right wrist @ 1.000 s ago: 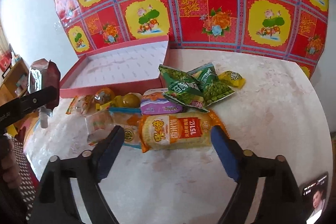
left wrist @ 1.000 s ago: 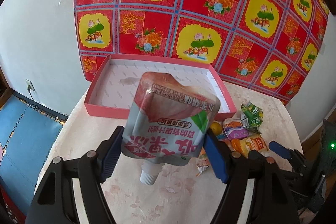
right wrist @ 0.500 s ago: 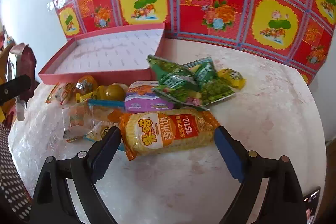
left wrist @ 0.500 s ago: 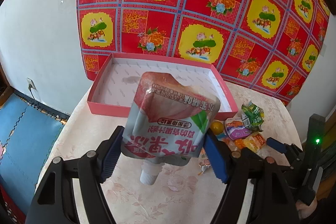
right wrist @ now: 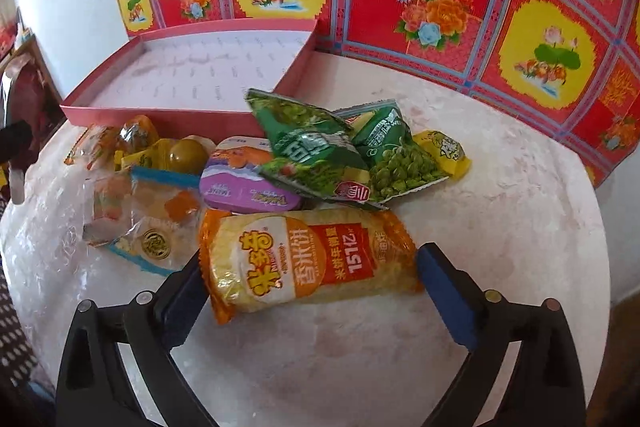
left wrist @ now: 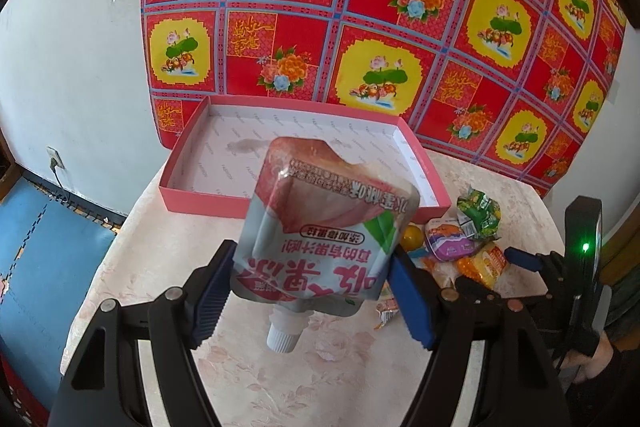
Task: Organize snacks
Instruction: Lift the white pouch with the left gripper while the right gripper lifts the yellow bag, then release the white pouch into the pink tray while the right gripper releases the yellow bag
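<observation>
While the left gripper (left wrist: pixel 310 291) clamps a red-and-white spouted drink pouch (left wrist: pixel 324 231), the right gripper (right wrist: pixel 310 277) fingers straddle, spread wide, a yellow-orange rice cracker packet (right wrist: pixel 308 259).

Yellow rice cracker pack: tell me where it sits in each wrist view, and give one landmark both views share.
Left wrist: the yellow rice cracker pack lies at the right, partly hidden, by the open right gripper.
Right wrist: the pack lies at lower centre, between the gripper fingers.
Shared landmark: the pink box behind the snack pile.
</observation>
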Demonstrator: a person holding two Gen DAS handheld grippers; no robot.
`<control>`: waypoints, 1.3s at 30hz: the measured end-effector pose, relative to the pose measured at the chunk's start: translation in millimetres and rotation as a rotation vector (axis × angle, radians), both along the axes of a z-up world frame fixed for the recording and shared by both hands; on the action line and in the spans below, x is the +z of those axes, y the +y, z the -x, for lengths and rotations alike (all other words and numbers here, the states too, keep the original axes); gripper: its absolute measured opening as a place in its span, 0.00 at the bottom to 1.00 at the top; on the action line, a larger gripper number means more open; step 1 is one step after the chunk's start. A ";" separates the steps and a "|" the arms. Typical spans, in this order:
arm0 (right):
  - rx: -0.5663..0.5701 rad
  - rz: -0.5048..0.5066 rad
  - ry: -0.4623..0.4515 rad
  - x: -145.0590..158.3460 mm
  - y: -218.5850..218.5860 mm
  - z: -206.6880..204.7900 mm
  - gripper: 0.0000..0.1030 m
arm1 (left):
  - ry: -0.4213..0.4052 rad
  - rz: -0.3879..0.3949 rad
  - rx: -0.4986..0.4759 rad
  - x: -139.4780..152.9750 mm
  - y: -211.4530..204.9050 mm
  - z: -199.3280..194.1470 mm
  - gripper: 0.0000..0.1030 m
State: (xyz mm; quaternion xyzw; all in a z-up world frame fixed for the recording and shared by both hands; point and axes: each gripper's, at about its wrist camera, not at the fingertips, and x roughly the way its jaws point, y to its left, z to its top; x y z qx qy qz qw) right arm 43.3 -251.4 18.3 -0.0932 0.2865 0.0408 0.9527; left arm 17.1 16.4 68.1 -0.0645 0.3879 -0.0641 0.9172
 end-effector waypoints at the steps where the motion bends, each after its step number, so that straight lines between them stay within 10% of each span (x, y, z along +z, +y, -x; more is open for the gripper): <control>1: 0.013 -0.001 0.001 0.2 -1.1 -0.5 0.97 | 0.001 -0.001 0.001 -0.4 -0.2 -0.1 0.75; 21: 0.075 -0.111 -0.066 32.3 15.7 52.4 0.92 | -0.005 -0.016 0.005 5.5 6.2 -7.4 0.75; 39: 0.151 -0.197 -0.059 92.4 63.9 -20.9 0.92 | 0.003 -0.048 0.008 17.8 18.8 -84.4 0.75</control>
